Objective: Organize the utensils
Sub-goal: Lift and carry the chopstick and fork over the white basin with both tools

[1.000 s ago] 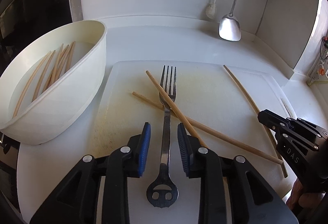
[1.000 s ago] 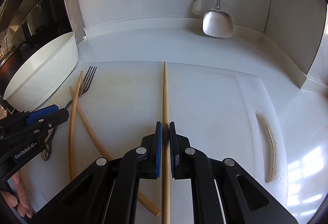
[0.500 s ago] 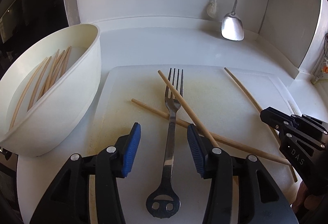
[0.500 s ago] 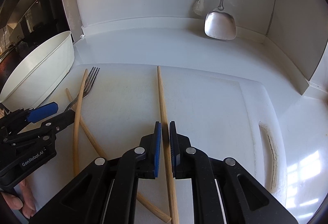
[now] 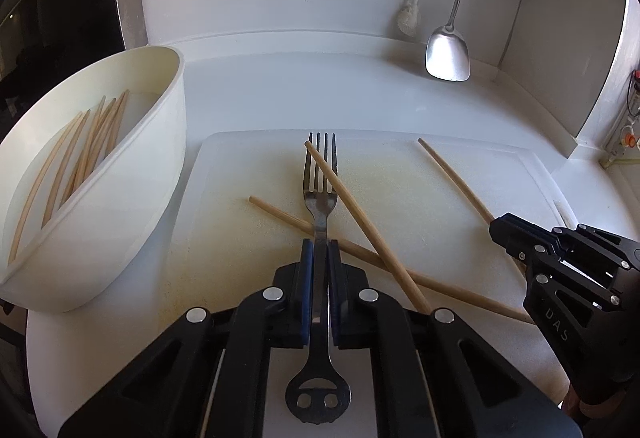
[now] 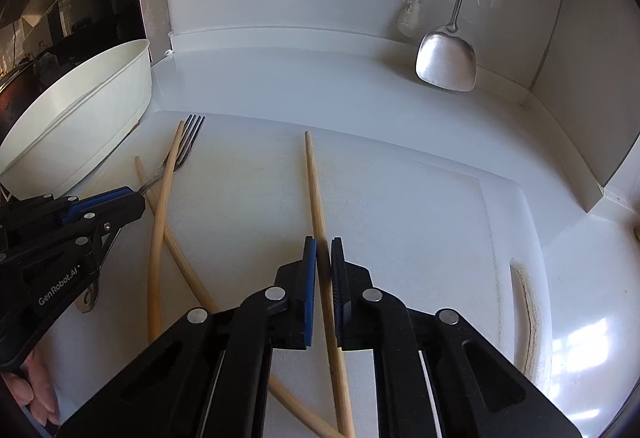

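White cutting board (image 5: 420,205) carries the loose utensils; white bowl (image 5: 132,173) to its left holds chopsticks (image 5: 86,153). Left gripper (image 5: 320,250) has just closed, clamped on the fork (image 5: 320,197) handle. Right gripper (image 6: 323,250) is clamped on a single chopstick (image 6: 314,181). Two crossed chopsticks (image 5: 360,222) lie beside the fork.

Left gripper (image 5: 320,250) at 6 o'clock, its jaws having just closed, pads pressing the handle of the fork (image 5: 319,193), tines toward 12. Two chopsticks (image 5: 360,222) cross beside it on the board (image 5: 400,173). Bowl (image 5: 132,181) with chopsticks at 9 o'clock; right gripper (image 5: 500,232) at 4; spatula (image 5: 448,53) at 1.
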